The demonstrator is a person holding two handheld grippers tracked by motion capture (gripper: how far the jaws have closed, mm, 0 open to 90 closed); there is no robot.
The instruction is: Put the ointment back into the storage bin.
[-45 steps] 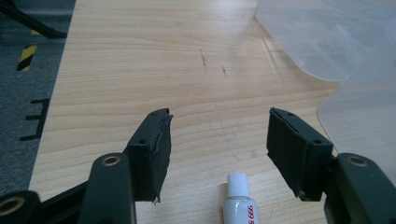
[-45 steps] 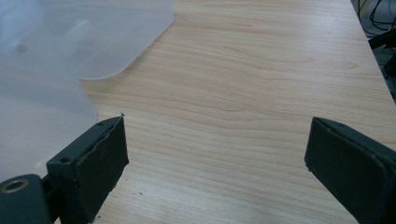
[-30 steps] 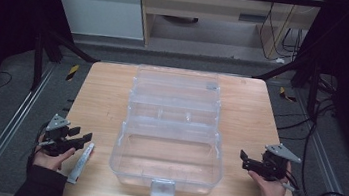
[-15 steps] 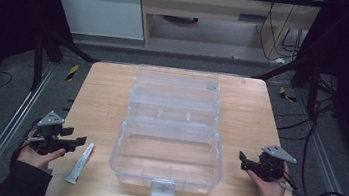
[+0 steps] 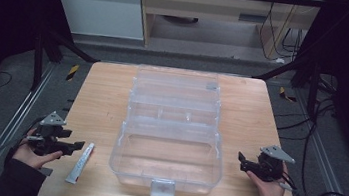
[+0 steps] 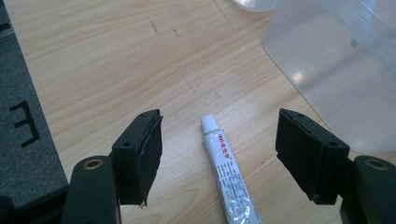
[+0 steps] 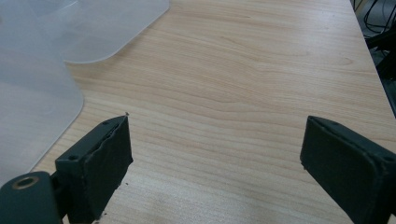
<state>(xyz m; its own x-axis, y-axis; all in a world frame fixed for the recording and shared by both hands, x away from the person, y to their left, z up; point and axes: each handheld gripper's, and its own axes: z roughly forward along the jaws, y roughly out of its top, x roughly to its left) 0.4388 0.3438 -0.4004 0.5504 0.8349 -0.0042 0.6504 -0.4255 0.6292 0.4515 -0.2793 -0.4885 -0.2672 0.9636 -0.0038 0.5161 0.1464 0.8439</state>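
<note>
Wooden table (image 5: 101, 104) | tube (image 6: 226, 175) cut off below | left gripper (image 6: 219, 154) jaws spread

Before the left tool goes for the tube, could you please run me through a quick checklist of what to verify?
1. Left tool open: ok, jaws spread wide.
2. Tube lined up between the jaws: ok, it lies on the table with its cap pointing away.
3. Tube free of the clear box: ok, it lies apart, beside the box's near left corner.
4. Right tool out of the way: ok, open over bare wood on the far side of the box.
5. Box ready to receive: ok, its lid stands open.
6. Tube cap tight: cannot tell.
</note>
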